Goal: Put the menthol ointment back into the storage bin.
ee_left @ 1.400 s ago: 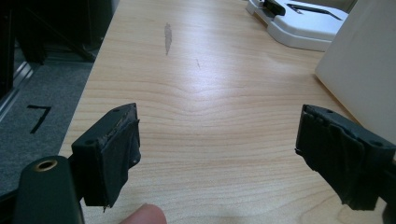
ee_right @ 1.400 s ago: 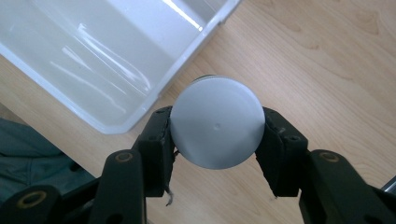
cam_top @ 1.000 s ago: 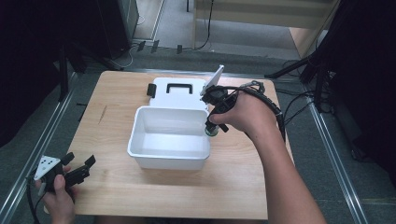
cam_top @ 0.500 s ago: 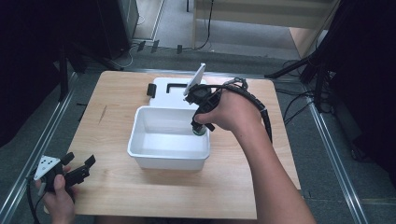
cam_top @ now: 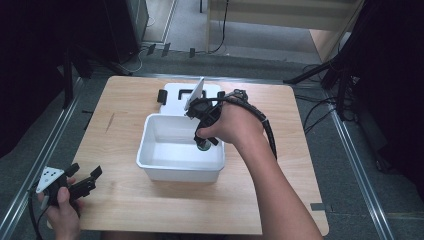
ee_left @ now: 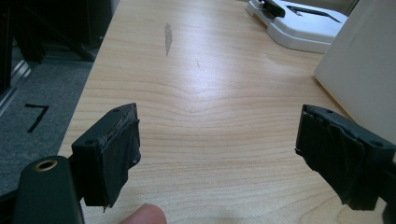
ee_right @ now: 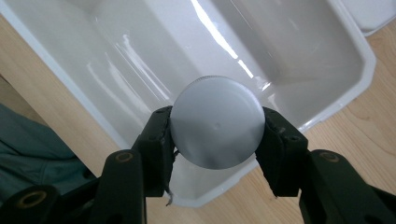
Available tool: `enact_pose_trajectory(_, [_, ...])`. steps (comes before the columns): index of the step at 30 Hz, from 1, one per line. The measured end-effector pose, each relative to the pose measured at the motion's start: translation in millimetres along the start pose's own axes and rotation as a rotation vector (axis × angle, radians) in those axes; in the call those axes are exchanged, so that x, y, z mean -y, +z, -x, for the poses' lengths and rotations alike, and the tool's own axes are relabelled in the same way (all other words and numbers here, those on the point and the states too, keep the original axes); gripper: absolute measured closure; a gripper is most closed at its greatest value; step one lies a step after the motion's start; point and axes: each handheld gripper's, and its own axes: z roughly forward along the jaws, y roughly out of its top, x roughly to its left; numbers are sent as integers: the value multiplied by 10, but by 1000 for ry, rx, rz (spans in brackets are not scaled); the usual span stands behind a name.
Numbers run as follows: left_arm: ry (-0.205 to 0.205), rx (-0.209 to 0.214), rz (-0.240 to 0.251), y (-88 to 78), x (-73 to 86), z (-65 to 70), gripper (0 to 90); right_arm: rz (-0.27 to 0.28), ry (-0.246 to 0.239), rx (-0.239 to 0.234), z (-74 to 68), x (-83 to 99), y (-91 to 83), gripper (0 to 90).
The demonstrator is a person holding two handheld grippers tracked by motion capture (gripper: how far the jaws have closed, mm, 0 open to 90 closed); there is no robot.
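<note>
On the scuffed wooden table [cam_top: 125, 115], the right claw [ee_right: 215, 140] clamps a round grey cap [ee_right: 215, 122]; left claw [ee_left: 219, 154] apart.

— What sort of place is this?
— A lab or test room set up for recording, not a home. The wooden table [cam_top: 150, 215] stands alone on grey carpet, with metal rails [cam_top: 45, 155] running along the floor on both sides of it.
— Anything else?
— Black cables [cam_top: 320, 107] trail over the floor to the right of the table, dark stand legs [cam_top: 85, 60] stand behind its left corner, and pale wooden furniture [cam_top: 280, 15] sits beyond its far edge.
</note>
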Motion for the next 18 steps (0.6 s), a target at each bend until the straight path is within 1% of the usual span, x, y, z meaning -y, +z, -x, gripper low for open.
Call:
enact_pose_trajectory(8, [1, -1, 2, 3, -1, 2, 144, -33, 7, -18, 41, 8, 252, 511])
enact_pose_trajectory(12, [1, -2, 2, 3, -1, 2, 144, -41, 12, -25, 68, 22, 382, 511])
enact_pose_trajectory(18, [3, -2, 2, 4, -1, 4, 144, -60, 14, -47, 82, 41, 586, 511])
